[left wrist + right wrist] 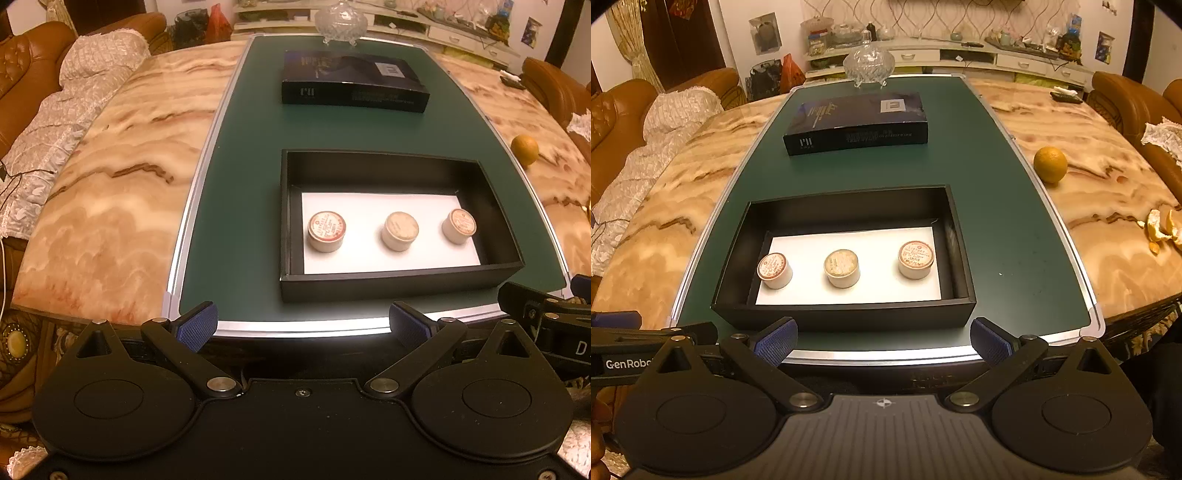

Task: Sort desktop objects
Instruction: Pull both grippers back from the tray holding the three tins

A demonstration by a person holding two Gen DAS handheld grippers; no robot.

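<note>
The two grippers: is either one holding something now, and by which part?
Nothing is held. The left gripper and the right gripper are both open, short of the black box.

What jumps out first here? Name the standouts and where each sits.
An open black box on the green mat holds three small round jars in a row on white lining. Behind it lies a closed dark box; a whole orange sits on the marble to the right.
</note>
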